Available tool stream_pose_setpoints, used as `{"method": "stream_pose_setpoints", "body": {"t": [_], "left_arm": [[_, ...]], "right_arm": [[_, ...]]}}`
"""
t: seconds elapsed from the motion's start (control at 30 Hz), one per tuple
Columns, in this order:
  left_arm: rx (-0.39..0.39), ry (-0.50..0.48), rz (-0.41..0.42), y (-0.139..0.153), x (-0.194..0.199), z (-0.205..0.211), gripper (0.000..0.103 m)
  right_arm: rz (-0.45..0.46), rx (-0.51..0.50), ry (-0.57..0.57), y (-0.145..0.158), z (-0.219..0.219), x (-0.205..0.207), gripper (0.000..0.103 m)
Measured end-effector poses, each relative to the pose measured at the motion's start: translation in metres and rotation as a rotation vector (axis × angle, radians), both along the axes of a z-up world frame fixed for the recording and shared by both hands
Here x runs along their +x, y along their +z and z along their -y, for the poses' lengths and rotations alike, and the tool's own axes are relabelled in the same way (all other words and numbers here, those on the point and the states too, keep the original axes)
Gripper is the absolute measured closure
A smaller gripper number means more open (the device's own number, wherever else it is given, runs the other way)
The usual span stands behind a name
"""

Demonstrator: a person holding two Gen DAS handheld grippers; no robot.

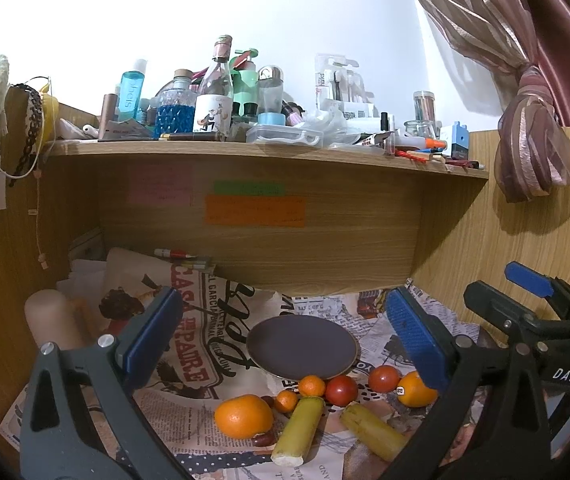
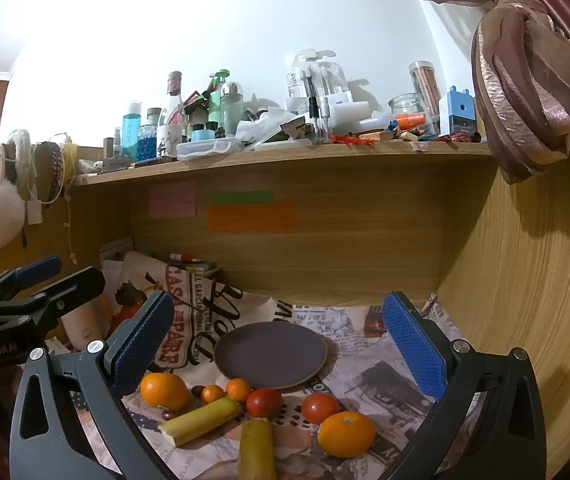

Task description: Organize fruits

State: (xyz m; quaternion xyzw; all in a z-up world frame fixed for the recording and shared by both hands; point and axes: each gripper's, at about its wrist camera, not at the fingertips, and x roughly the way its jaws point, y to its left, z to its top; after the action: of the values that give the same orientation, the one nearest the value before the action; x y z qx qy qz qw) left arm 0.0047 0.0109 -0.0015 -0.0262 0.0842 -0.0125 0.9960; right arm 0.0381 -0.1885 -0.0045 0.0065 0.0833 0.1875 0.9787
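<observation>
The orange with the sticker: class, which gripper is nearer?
Right. The orange with the sticker lies just ahead of the right gripper; the left gripper is off to its left.

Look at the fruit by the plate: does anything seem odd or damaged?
Yes. Both bananas are cut pieces with blunt ends, not whole fruit. All the fruit lies on the newspaper-print cloth; the dark plate holds nothing.
</observation>
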Motion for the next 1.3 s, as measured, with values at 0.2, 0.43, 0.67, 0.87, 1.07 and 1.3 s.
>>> {"method": "stream_pose_setpoints", "body": {"t": [0.2,0.43,0.67,0.87,1.07,1.3], "left_arm": [[0.002,-0.002,0.0,0.001,0.0,0.003,0.0],[0.002,-0.012,-0.007,0.0,0.003,0.005,0.0],[-0.016,-0.023,-0.044,-0.009,0.014,0.0,0.0],[-0.041,-0.027,-0.129,-0.028,0.034,-0.014,0.002],[-0.028,-0.009,-0.259,-0.062,0.053,-0.031,0.015],[-0.057,-0.011,-0.413,-0.105,0.079,-0.049,0.021]], "right_arm": [[0.002,0.005,0.0,0.0,0.001,0.0,0.0],[-0.003,0.002,-0.006,0.0,0.001,0.0,0.0],[-0.048,0.004,-0.002,-0.007,0.005,0.011,0.0],[-0.093,-0.027,-0.013,-0.022,0.013,0.026,0.0],[-0.216,-0.074,-0.022,-0.05,0.026,0.052,0.011],[-0.375,-0.11,-0.027,-0.086,0.036,0.078,0.019]]}}
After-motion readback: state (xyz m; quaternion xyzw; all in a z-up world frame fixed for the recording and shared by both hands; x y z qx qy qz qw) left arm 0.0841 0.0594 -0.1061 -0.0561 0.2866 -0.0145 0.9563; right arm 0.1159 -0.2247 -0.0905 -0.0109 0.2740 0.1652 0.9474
